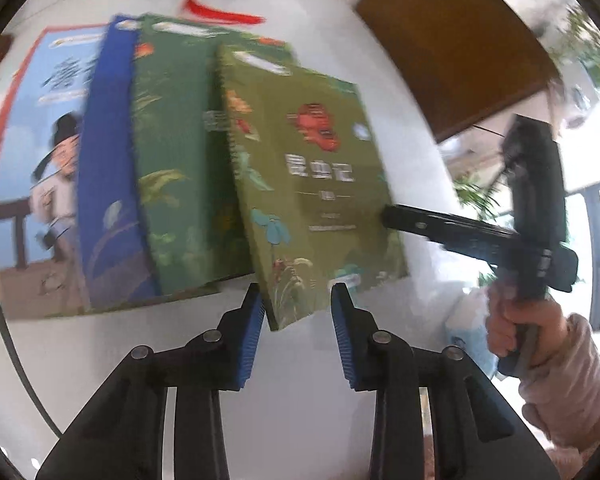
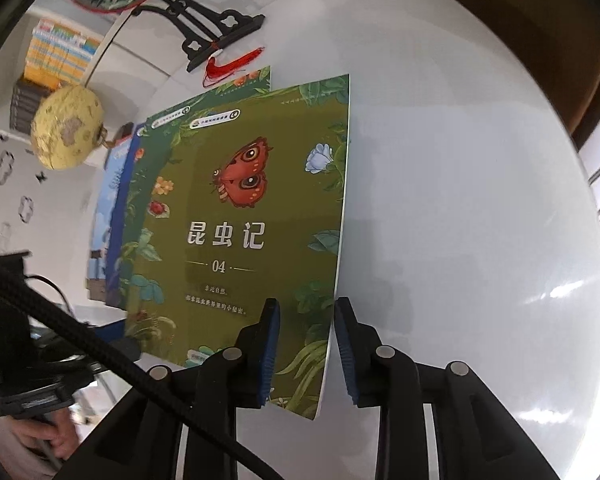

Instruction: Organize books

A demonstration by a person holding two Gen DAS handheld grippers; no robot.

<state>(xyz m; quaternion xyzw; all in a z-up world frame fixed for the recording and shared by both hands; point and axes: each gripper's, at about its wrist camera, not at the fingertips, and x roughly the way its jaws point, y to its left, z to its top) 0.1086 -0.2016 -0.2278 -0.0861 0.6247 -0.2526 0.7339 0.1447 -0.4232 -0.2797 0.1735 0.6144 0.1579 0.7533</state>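
The left gripper (image 1: 298, 304) straddles the near corner of the olive-green paperback with the red moth cover (image 1: 312, 184), jaws narrowly parted, pads not clearly pressing. The right gripper (image 2: 306, 340) brackets its right edge, likewise slack. The book tops a fanned row on the round white table (image 2: 460, 200). Judged step: squaring it; next comes a firm pinch.

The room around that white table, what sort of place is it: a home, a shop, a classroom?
Probably a home study or reading corner. Picture books lie fanned on a white table, a shelf of more books stands behind, and an ornamental fan on a black stand decorates the table.
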